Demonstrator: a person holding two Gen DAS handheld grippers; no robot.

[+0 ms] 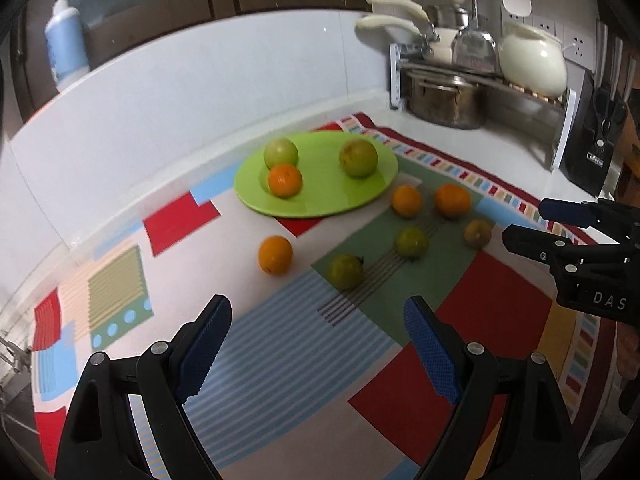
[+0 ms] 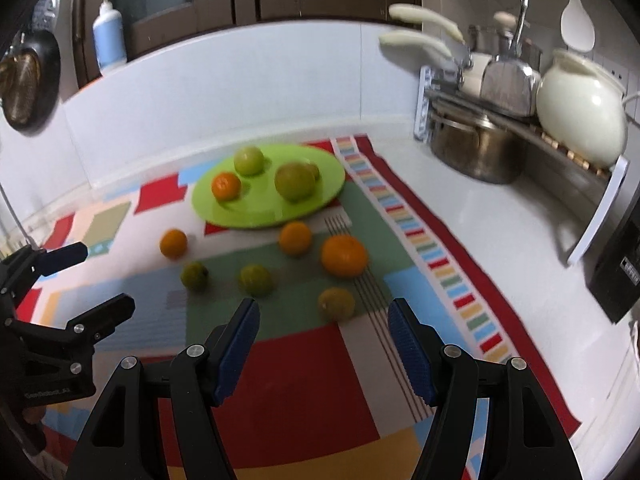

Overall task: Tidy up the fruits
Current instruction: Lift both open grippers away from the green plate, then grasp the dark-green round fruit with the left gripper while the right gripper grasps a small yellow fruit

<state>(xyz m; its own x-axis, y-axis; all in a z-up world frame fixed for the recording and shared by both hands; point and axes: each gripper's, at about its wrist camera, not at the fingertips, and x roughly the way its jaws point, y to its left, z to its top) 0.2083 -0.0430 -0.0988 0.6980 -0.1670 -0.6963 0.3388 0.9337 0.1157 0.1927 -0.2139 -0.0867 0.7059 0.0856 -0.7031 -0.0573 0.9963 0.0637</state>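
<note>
A green plate (image 1: pixel 320 200) (image 2: pixel 248 210) on a patchwork cloth (image 1: pixel 280 340) holds two green fruits and one orange (image 1: pixel 285 180). Loose on the cloth lie three oranges, the nearest to my left gripper (image 1: pixel 275 255), and three greenish fruits (image 1: pixel 346 272). My left gripper (image 1: pixel 318 308) (image 2: pixel 104 278) hangs open above the cloth, short of the fruits, with nothing between its fingers. My right gripper (image 2: pixel 323 307) (image 1: pixel 528 222) is open too. A yellow-green fruit (image 2: pixel 337 303) lies just beyond its fingertips, untouched.
A dish rack (image 2: pixel 520 128) with a steel pot (image 2: pixel 476 152) and a white pot (image 2: pixel 580 120) stands at the back right. A black knife block (image 1: pixel 592 144) is at the far right. The white tiled wall runs behind the plate, with a soap bottle (image 2: pixel 108 36) above.
</note>
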